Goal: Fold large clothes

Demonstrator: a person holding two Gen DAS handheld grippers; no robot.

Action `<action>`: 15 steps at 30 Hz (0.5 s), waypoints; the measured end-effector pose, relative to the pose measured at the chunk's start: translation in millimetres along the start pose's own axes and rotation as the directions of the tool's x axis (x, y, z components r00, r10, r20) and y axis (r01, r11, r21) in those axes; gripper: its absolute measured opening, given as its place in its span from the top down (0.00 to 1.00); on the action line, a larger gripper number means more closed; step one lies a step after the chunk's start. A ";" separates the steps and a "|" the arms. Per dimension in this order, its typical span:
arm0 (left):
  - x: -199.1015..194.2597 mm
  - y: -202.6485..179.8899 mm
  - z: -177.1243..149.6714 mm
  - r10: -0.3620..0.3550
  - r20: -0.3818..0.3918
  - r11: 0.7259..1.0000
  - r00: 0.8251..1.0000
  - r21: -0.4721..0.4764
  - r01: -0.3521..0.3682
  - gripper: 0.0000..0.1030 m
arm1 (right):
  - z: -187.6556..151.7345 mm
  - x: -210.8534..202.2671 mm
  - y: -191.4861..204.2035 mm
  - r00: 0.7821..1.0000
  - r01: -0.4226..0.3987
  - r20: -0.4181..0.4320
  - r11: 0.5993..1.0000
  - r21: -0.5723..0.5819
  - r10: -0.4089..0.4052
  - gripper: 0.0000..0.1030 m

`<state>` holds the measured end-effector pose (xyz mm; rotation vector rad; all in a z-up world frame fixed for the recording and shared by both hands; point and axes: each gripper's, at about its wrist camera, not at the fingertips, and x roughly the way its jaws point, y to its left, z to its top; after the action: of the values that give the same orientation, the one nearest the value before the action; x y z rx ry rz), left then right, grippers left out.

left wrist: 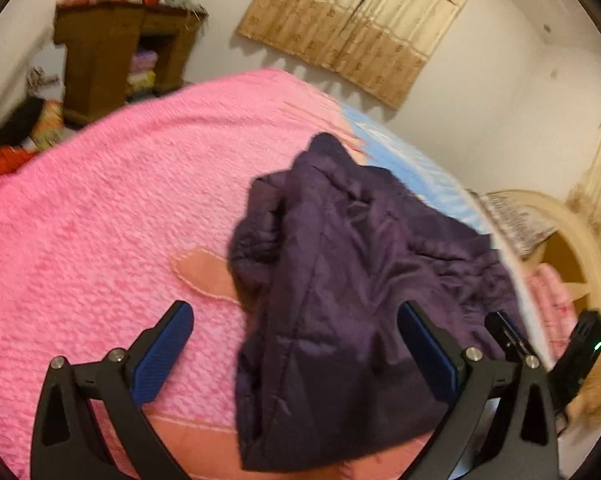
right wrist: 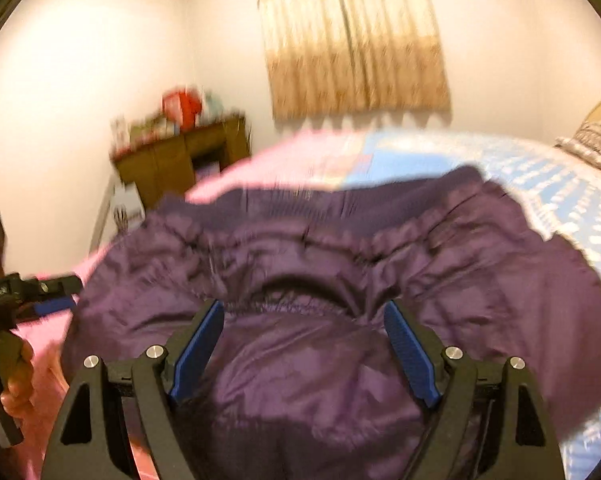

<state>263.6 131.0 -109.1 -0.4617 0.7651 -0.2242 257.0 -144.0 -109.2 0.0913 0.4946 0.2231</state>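
Blue-padded right gripper (right wrist: pixel 303 322) stands spread over the purple garment (right wrist: pixel 340 280), gripping nothing; the left gripper (left wrist: pixel 294 328) likewise gapes, unladen. No writing is legible. That garment lies crumpled on a pink bedspread (left wrist: pixel 100 208), tan curtain (left wrist: pixel 352 20) and brown cabinet (left wrist: pixel 100 52) behind.

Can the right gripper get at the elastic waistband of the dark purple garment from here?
Probably yes: the right gripper is open over the dark purple garment, and the elastic waistband lies just past its fingertips, uncovered.

Left tool (left wrist: pixel 294 330) and right tool (right wrist: pixel 303 322) both spread wide, angled downward.
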 end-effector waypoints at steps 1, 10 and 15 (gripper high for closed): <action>1.6 1.2 0.5 -0.028 -0.007 0.999 1.000 -0.019 0.028 0.00 | -0.6 -4.4 -3.1 1.000 0.022 0.021 1.000 0.012 -0.022 0.14; 30.4 6.5 1.5 -0.123 -0.091 0.989 0.988 -0.093 0.114 0.05 | -4.1 0.1 -16.1 0.992 0.129 -0.005 0.988 0.081 -0.129 0.14; 42.6 9.6 1.1 -0.177 -0.130 0.981 0.976 -0.107 0.163 0.16 | -0.4 -12.8 -13.6 0.981 0.189 0.031 0.980 0.070 -0.191 0.14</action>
<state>294.7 124.5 -139.2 -0.6079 0.8761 -0.3843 248.5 -160.1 -105.6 0.1127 0.4704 0.0175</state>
